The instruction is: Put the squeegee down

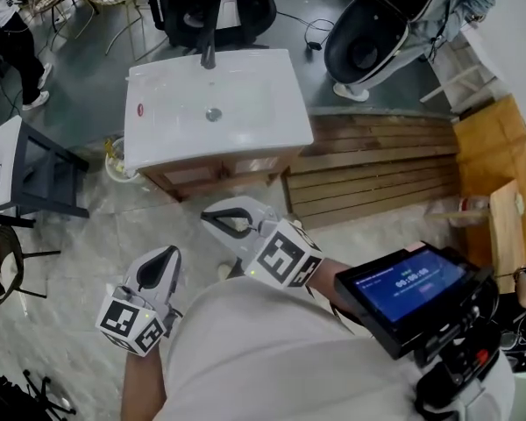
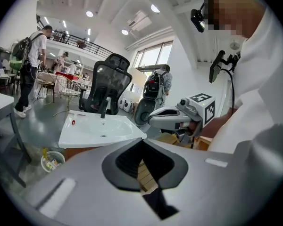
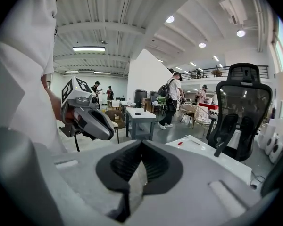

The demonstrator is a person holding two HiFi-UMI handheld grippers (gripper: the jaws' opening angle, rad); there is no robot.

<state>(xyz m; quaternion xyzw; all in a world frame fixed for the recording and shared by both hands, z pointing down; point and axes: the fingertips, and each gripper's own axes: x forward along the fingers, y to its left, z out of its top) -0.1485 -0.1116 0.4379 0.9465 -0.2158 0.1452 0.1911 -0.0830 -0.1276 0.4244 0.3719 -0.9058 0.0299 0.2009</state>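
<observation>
No squeegee shows in any view. My left gripper (image 1: 168, 251) is held close to my body over the floor, shut with nothing in it; in the left gripper view its jaws (image 2: 141, 142) meet at the tips. My right gripper (image 1: 208, 217) is just to its right and a little ahead, also shut and empty, with the jaws touching in the right gripper view (image 3: 141, 144). Each gripper sees the other: the right gripper (image 2: 172, 117) from the left one, the left gripper (image 3: 87, 119) from the right one. A white sink basin (image 1: 245, 103) with a black faucet (image 1: 209, 53) stands ahead on a wooden cabinet.
A black office chair (image 1: 215, 7) stands behind the sink. Wooden decking (image 1: 368, 169) lies to its right, and a small bin (image 1: 114, 160) sits at its left foot. A grey table (image 1: 4, 160) is at the left. A blue-screen device (image 1: 408, 283) hangs at my chest.
</observation>
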